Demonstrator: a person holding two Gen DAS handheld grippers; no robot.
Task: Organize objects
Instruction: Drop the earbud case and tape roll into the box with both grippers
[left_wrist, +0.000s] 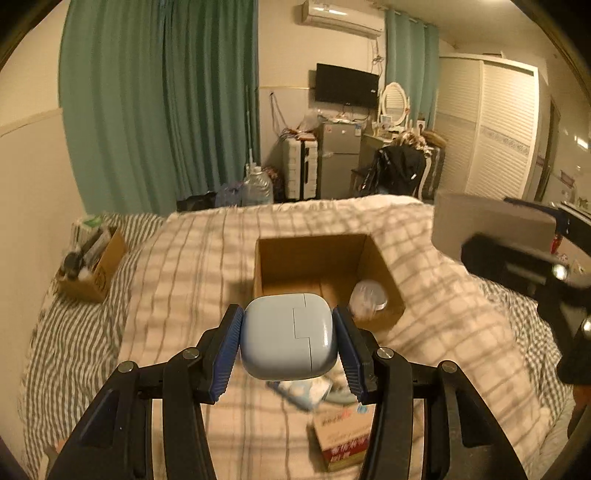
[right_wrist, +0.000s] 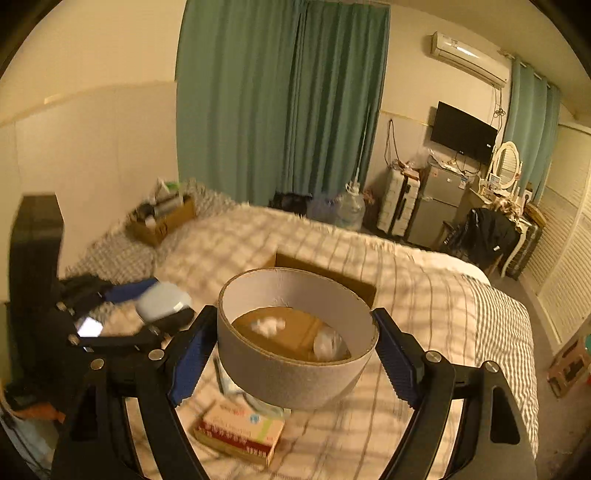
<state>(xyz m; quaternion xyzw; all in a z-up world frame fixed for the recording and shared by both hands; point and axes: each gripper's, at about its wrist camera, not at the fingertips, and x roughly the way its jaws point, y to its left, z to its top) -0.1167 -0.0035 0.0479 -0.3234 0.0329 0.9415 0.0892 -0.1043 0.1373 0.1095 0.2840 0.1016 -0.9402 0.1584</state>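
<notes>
My left gripper (left_wrist: 288, 338) is shut on a light blue rounded case (left_wrist: 290, 338), held above the bed just in front of an open cardboard box (left_wrist: 266, 258). A clear plastic cup (left_wrist: 367, 299) lies inside the box. My right gripper (right_wrist: 295, 347) is shut on a wide grey cardboard ring (right_wrist: 295, 380), held over the same box (right_wrist: 325, 271); through the ring I see the box floor with the cup (right_wrist: 328, 345) and a white wad (right_wrist: 267, 325). The right gripper with the ring (left_wrist: 491, 221) shows at the right in the left wrist view.
A small red and white carton (left_wrist: 343, 439) (right_wrist: 240, 432) and a blue-white packet (left_wrist: 303, 393) lie on the checked blanket below the grippers. A second cardboard box (left_wrist: 96, 273) full of items stands at the bed's far left. Wall on the left, fridge and chair beyond the bed.
</notes>
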